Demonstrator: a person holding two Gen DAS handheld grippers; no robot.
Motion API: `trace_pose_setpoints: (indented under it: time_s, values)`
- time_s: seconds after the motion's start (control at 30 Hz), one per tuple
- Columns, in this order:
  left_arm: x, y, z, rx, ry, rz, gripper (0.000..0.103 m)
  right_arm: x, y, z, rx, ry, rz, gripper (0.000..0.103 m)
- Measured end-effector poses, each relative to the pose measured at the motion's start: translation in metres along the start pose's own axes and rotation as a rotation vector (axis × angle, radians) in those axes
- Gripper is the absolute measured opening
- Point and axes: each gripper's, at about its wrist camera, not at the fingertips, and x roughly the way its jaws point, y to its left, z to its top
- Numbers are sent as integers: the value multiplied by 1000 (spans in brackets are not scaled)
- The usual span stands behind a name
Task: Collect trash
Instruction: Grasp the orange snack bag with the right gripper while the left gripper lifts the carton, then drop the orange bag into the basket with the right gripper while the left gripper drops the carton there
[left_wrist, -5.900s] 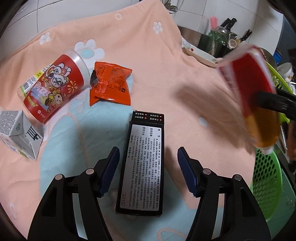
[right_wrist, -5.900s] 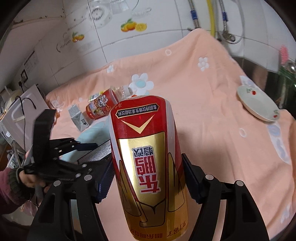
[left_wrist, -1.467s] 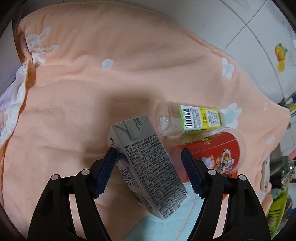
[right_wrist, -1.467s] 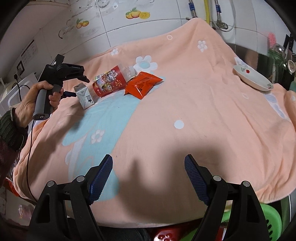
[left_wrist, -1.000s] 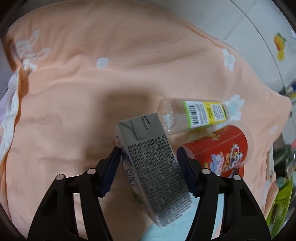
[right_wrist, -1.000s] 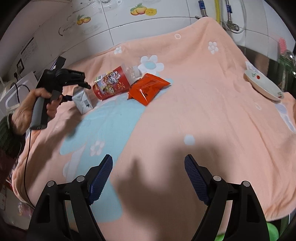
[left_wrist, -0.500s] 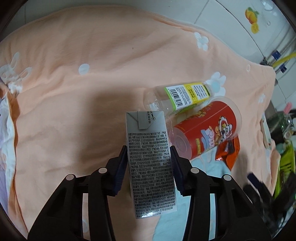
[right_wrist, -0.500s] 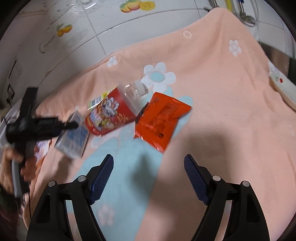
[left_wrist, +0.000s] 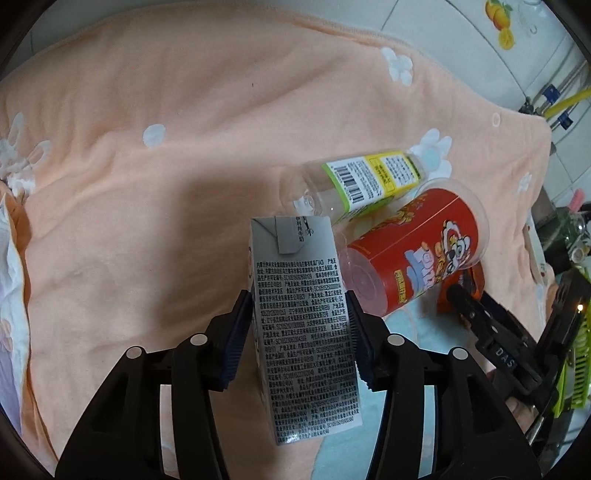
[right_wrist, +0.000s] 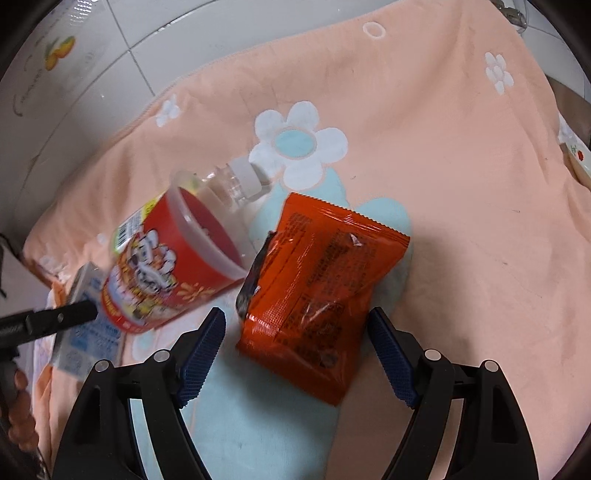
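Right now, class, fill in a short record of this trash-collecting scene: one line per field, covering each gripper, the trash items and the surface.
Left gripper: closed on the grey milk carton, its jaws having just eased apart a little
Right gripper: open, jaws either side of the orange snack packet, not pressing it
Red cup: lying on its side
Clear bottle: lying beside the red cup
Surface: peach flowered towel

Glossy foil wrapper (right_wrist: 317, 288) on soft cloth towel (right_wrist: 461, 184).
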Motion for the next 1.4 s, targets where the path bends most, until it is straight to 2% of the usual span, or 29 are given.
trace_pose_setpoints:
  time_s: [0.13,0.27,0.3,0.4,0.5,0.53,0.63,0.93,1.2,1.4]
  values:
    - [6,-1,-1,4,9,7,54,7,10,3,-48,-2,-67,79]
    - [9,-2,-3,21,7,9,54,4,10,1,-62,-8,-111,60]
    - [9,-1,-3,22,7,7,54,2,8,1,-58,-7,-110,54]
    - [11,-1,-5,24,6,-3,53,-7,1,-4,-31,-5,-87,46]
    - [8,0,-10,42,-4,-7,46,-20,1,-11,-48,-17,-89,44]
    - [6,0,-12,49,-4,-11,40,-25,0,-14,-59,-21,-93,44]
    - [1,-1,-19,54,-1,-35,40,-40,3,-23,-86,-28,-96,43]
    - [-36,-16,-55,89,-34,-114,40,-103,-8,-63,-59,-73,-72,43]
    - [-63,-52,-99,179,-50,-195,40,-170,-29,-116,-13,-105,-84,43]
    - [-77,-85,-135,259,-38,-258,40,-209,-47,-156,2,-134,-133,43]
